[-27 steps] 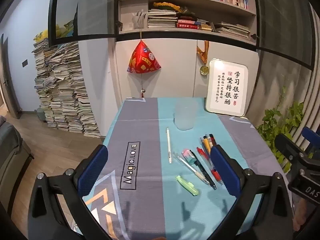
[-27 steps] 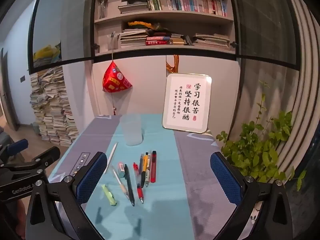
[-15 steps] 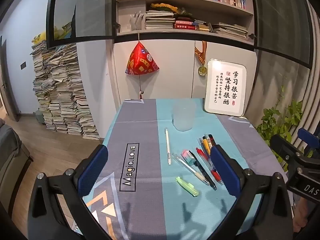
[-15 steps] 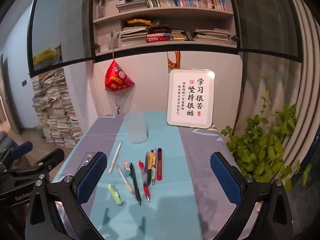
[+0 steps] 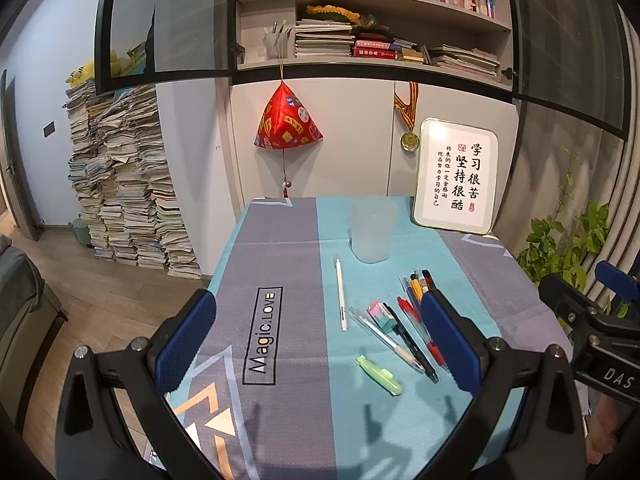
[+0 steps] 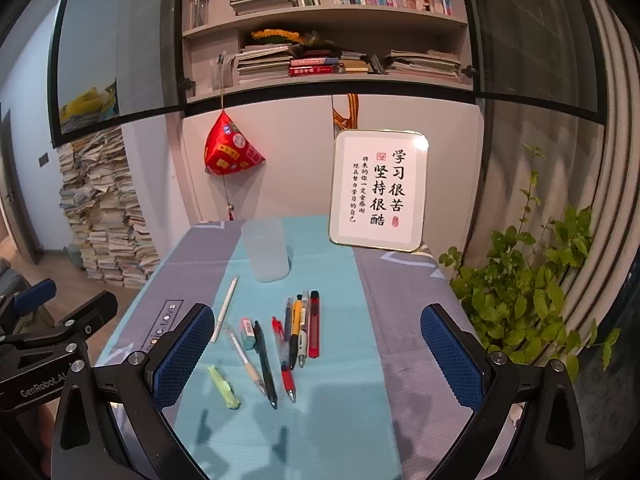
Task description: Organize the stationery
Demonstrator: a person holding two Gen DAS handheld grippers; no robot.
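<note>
Several pens lie on the teal stripe of the tablecloth: a white pen (image 5: 340, 294) (image 6: 225, 307), a black pen (image 6: 265, 364), a red pen (image 6: 283, 356), a yellow pen (image 6: 295, 327) and a red utility knife (image 6: 314, 323). A green highlighter (image 5: 379, 375) (image 6: 223, 386) and a pink-and-teal eraser (image 5: 381, 316) (image 6: 247, 333) lie beside them. A frosted plastic cup (image 5: 373, 229) (image 6: 266, 249) stands upright behind them. My left gripper (image 5: 318, 350) and right gripper (image 6: 316, 358) are both open and empty, held above the near table.
A framed calligraphy sign (image 5: 456, 176) (image 6: 378, 190) leans at the table's back right. A red hanging ornament (image 5: 286, 122) hangs on the cabinet behind. A green plant (image 6: 528, 284) stands right of the table. Stacks of books (image 5: 120, 180) fill the floor at left.
Both grippers have risen and moved slightly forward, so the table objects sit a little nearer in view. Nothing on the table moved.
</note>
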